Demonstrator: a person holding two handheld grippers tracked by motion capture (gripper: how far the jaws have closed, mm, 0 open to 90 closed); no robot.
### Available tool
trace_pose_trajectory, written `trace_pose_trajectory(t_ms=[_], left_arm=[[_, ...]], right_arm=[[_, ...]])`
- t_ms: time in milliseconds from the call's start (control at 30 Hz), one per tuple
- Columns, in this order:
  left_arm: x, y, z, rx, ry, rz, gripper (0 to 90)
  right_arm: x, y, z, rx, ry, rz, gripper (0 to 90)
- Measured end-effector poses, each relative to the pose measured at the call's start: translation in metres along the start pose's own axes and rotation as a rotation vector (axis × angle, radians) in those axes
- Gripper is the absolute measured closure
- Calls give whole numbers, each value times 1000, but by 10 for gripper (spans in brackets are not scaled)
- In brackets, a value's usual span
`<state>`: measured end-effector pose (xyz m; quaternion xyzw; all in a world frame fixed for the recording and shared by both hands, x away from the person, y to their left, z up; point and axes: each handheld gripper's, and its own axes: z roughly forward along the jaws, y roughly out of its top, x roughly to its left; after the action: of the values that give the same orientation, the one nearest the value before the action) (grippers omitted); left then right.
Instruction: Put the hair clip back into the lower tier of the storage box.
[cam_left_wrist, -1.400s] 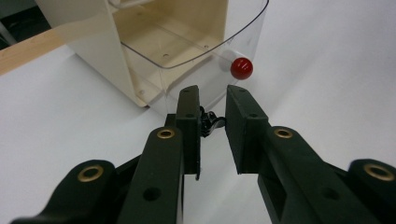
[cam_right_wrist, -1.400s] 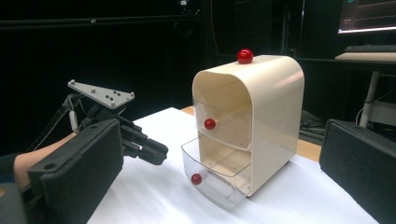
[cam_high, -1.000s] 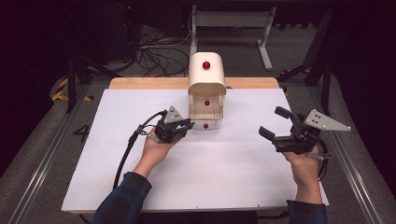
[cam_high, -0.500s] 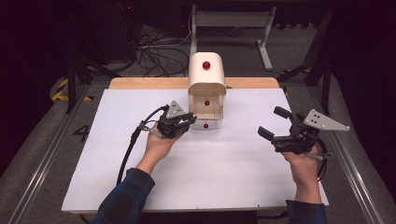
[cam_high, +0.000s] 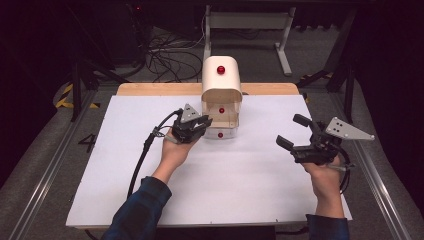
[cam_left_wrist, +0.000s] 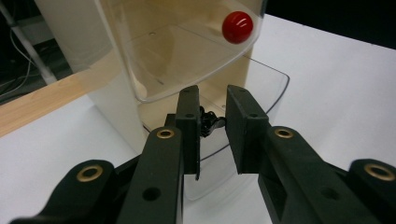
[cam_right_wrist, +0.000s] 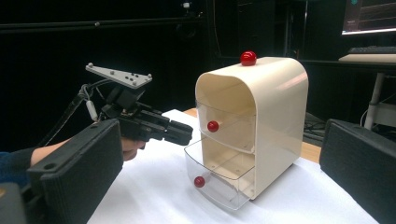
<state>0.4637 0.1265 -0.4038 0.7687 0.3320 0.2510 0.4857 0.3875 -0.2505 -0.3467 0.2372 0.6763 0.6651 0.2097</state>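
Note:
A cream drawer unit (cam_high: 222, 92) (cam_right_wrist: 275, 107) stands at the back middle of the white table, with a red knob on top. Its upper clear drawer (cam_left_wrist: 177, 51) is pushed in. The lower clear drawer (cam_high: 220, 134) (cam_right_wrist: 219, 179) (cam_left_wrist: 266, 84) is pulled out. My left gripper (cam_high: 206, 122) (cam_left_wrist: 212, 109) (cam_right_wrist: 187, 133) hovers over the open lower drawer, its jaws close together on a small black object (cam_left_wrist: 210, 123). Off to the right, my right gripper (cam_high: 292, 130) is held level with its jaws wide apart and nothing between them, pointing at the unit.
A wooden strip (cam_high: 160, 89) runs along the table's far edge behind the white sheet (cam_high: 240, 190). Cables and metal stands lie on the dark floor beyond. The left gripper's cable (cam_high: 142, 160) trails back along the forearm.
My left gripper has edged a little right and forward, up to the front of the drawer unit. The right gripper has stayed where it was.

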Motion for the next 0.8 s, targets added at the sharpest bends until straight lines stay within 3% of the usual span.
trace_pose_trajectory(t_ms=[233, 800], left_arm=[[2, -1, 5, 0, 2, -17, 761], [2, -5, 14, 22, 19, -16, 741]], right_arm=[[0, -1, 0, 3, -2, 3, 2], [-2, -3, 2, 9, 1, 9, 2]])
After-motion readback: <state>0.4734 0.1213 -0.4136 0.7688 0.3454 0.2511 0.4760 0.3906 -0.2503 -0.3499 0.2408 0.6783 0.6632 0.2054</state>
